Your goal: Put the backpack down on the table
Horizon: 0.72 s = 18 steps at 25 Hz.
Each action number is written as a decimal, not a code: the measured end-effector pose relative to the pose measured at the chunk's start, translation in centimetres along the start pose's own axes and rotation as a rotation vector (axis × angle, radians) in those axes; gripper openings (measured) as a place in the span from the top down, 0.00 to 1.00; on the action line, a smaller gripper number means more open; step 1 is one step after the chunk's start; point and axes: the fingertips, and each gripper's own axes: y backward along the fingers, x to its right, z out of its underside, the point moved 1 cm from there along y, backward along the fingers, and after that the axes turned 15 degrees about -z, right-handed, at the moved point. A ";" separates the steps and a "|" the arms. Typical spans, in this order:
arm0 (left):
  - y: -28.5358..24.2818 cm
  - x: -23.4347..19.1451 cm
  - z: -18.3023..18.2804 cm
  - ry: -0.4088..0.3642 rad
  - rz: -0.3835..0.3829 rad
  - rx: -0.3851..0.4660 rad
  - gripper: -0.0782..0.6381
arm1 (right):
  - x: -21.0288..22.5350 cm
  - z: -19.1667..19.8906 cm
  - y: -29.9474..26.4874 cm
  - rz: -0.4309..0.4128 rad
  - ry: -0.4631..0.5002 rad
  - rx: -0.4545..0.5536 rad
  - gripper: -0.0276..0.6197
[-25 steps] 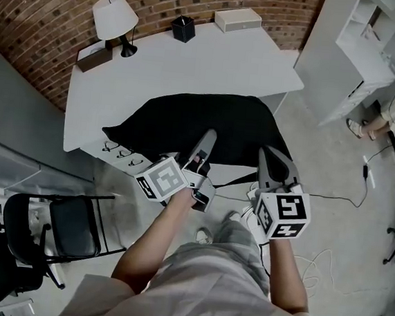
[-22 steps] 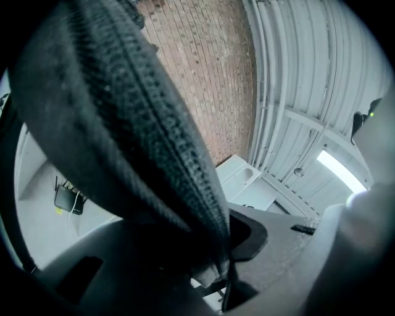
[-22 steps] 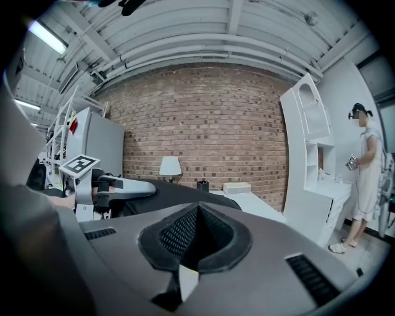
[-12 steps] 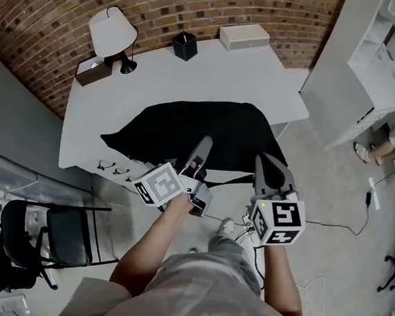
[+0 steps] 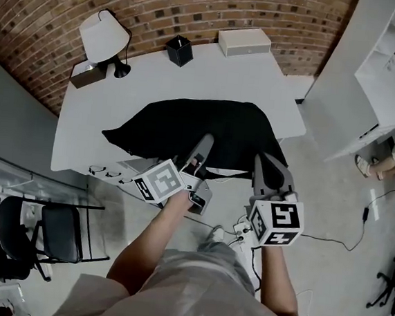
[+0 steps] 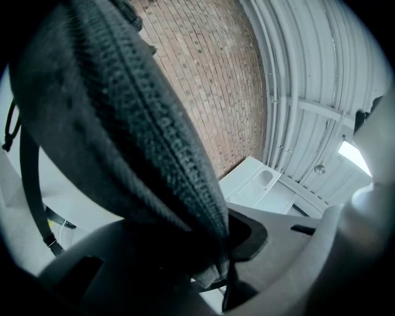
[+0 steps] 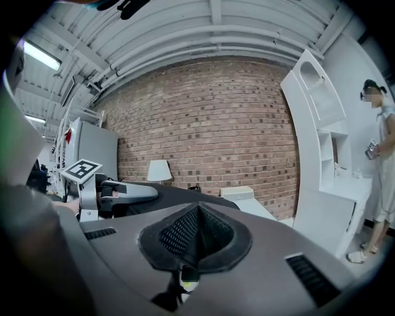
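In the head view the black backpack [image 5: 193,129] lies spread over the near half of the white table [image 5: 120,91], its near end at the table's front edge where both tools meet it. It is held from that end, I judge, so the bulk can settle on the top while the hands stay off the table. Whether its full weight rests there yet cannot be told. The left gripper [image 5: 201,151] reaches in from the left forearm, which stretches forward and slightly inward. The right gripper [image 5: 265,164] comes in alongside it on a straighter arm. A thin strap [image 5: 229,172] runs taut between the two.

In the left gripper view the jaws are clamped on a thick zippered fold of the backpack, which rises from the pads and fills most of the frame. It is a firm bite on the seam, where the cloth is stiffest. The tool points roughly level.

In the right gripper view the pads are pressed together to a narrow seam. Only something thin could sit there, and I take it to be the backpack's strap, which would steady the pack's other side. This tool tips slightly downward toward the table, with the brick wall [image 7: 216,123] beyond.
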 end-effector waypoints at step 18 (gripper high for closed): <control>-6.7 1.1 -0.8 0.031 -0.014 0.024 0.74 | 5.7 -1.2 -2.2 -0.013 0.017 -0.003 0.95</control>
